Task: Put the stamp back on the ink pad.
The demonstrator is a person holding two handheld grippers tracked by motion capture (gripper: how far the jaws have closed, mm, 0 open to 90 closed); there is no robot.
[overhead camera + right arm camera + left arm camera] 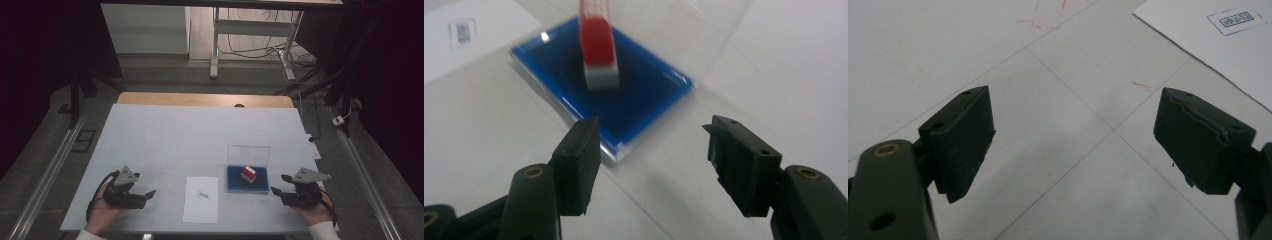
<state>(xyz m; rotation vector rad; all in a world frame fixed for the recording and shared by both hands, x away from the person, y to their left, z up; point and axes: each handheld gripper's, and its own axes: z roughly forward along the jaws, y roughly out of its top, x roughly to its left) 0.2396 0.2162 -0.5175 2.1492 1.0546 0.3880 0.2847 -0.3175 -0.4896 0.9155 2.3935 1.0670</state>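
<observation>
Left gripper (148, 193): held in the person's left hand (102, 212) at the near left of the desk (150, 135), lying low over the white surface and pointing toward the middle. Jaws spread wide, released, nothing between them; the left gripper view shows bare desk with faint seams and a few red marks beneath the pads.

Paper sheet (201, 199): white, flat on the desk near its front edge, just right of the left gripper and apart from it. Bears a small printed stamp mark (203, 194) in its upper part; a corner of the sheet with that mark lies beyond the jaws in the left gripper view (1218, 45).

Blue ink pad (247, 180): open case, right of the sheet and near it, its clear lid (248, 154) standing up at the far side.

Stamp (248, 174): red top on a white base, resting on the blue pad, roughly at its middle.

Right gripper (278, 185): held in the person's right hand (315, 210) at the near right of the desk, pointing left toward the pad. Jaws well apart, released, holding nothing and touching nothing. The pad's near corner lies just ahead of the jaws in the right gripper view (624, 100), somewhat blurred; the stamp (596, 45) stands farther off, clear of both pads.
</observation>
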